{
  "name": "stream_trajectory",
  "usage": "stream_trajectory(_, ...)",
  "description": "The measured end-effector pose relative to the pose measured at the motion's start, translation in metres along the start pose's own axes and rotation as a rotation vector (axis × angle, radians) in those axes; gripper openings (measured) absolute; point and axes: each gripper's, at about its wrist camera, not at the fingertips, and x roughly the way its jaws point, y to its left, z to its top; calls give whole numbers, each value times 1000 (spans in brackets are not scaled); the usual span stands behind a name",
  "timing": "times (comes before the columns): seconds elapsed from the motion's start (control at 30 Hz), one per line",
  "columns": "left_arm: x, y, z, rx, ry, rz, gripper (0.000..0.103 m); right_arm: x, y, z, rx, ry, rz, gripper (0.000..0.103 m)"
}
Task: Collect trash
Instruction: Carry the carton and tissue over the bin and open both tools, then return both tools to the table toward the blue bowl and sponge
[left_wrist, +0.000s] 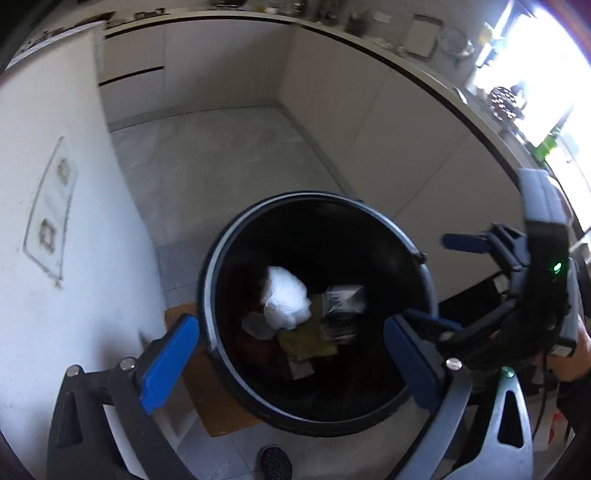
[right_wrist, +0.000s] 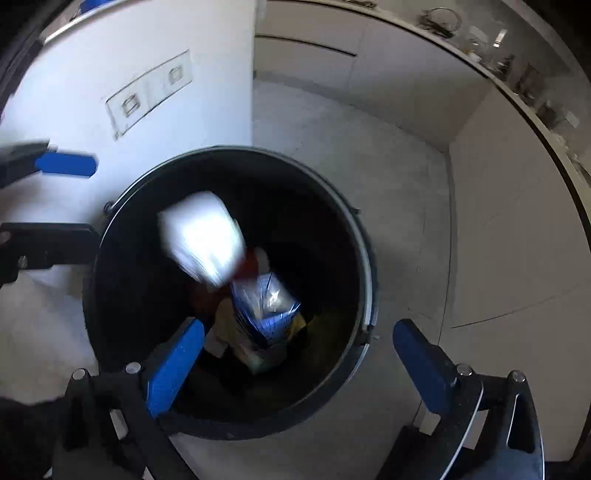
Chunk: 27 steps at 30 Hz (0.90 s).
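A round black trash bin (left_wrist: 221, 258) stands open on the floor below both grippers. It holds a crumpled white paper (left_wrist: 284, 299), a silvery wrapper (left_wrist: 343, 299), yellow packaging (left_wrist: 306, 339) and something red (left_wrist: 255, 347). My left gripper (left_wrist: 291, 360) is open over the bin's near rim, with nothing between its blue pads. In the right wrist view, my right gripper (right_wrist: 301, 363) is open above the bin (right_wrist: 365, 258), also holding nothing. A blurred white piece (right_wrist: 207, 240) shows inside the bin's mouth above a blue-silver wrapper (right_wrist: 266, 306). Each gripper shows in the other's view: right gripper (left_wrist: 448, 280), left gripper (right_wrist: 74, 203).
A white wall (left_wrist: 48, 206) with a socket plate stands close on the bin's left. The bin sits on a brown mat (left_wrist: 218, 406), with its foot pedal (left_wrist: 275, 461) at the near side. White cabinets (left_wrist: 388, 140) under a cluttered counter line the far and right sides.
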Motion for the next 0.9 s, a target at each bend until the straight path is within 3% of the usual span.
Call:
stream_trajectory(0.3,-23,-10,-7,4,-38,92,102,-10,-15,8,129,-49,-12,103)
stream_trajectory(0.9,-55,-28,11,41,-109,94,102,-65,-17,6,202,-102,-57,103)
